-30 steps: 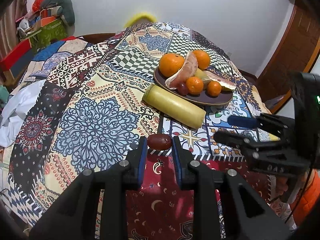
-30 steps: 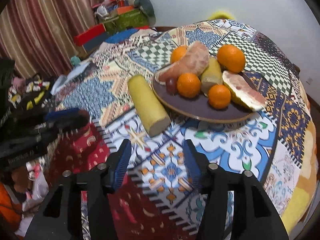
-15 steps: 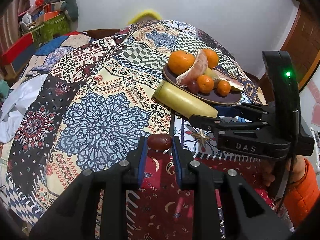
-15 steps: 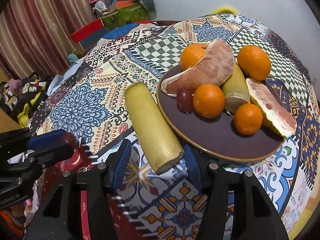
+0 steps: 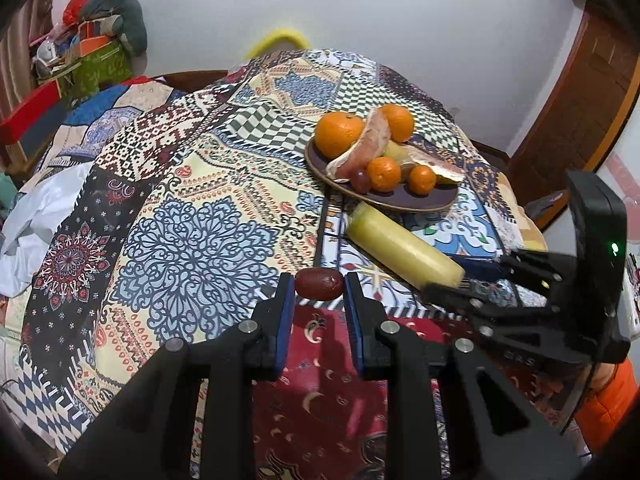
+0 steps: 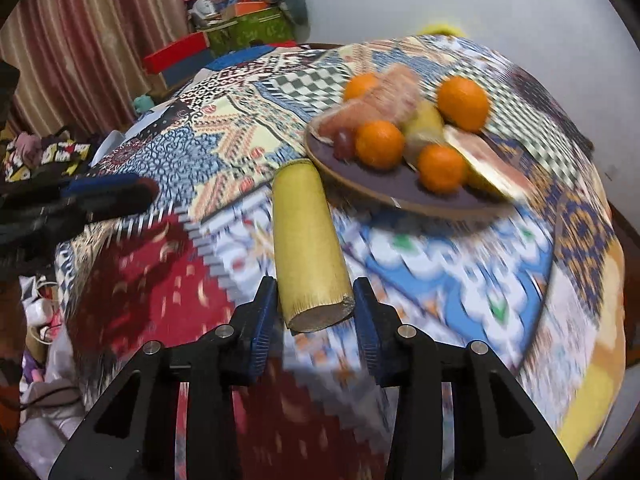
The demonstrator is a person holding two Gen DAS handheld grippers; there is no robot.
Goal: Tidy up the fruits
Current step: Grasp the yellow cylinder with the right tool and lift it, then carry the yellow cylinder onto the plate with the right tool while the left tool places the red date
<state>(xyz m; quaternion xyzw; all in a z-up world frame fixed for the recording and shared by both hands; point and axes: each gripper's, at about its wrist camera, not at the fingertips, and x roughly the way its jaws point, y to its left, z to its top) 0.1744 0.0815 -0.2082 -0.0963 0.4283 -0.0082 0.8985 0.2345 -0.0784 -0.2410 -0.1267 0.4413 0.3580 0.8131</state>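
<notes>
Since the frames a second ago, the right gripper (image 6: 315,306) has closed in on the yellow cylinder (image 6: 310,246), whose cut end now sits between the spread fingers; earlier those fingers framed only bare cloth. The left gripper (image 5: 319,294) has barely shifted and carries the same load.

Nearest, the left gripper's blue-padded fingers are closed on a small reddish-brown fruit (image 5: 319,284), held at the tips above the red patch of the patterned cloth (image 5: 188,236). The surface under the cloth looks more like a bed than a desk. Beside it, the right gripper's fingers are open, flanking the cylinder's near end; whether the pads touch it cannot be told, as the right wrist view is blurred. The cylinder lies on the cloth, its far end just beside the dark plate (image 5: 436,202).

Farther off, the plate holds oranges (image 5: 339,135), pomelo segments (image 5: 366,148) and a dark grape (image 5: 361,180).

Likely risks: the round cylinder may roll or squirt forward as the fingers close near its end, knocking the plate; the small fruit, pinched only at the fingertips, may slip out during carrying.
</notes>
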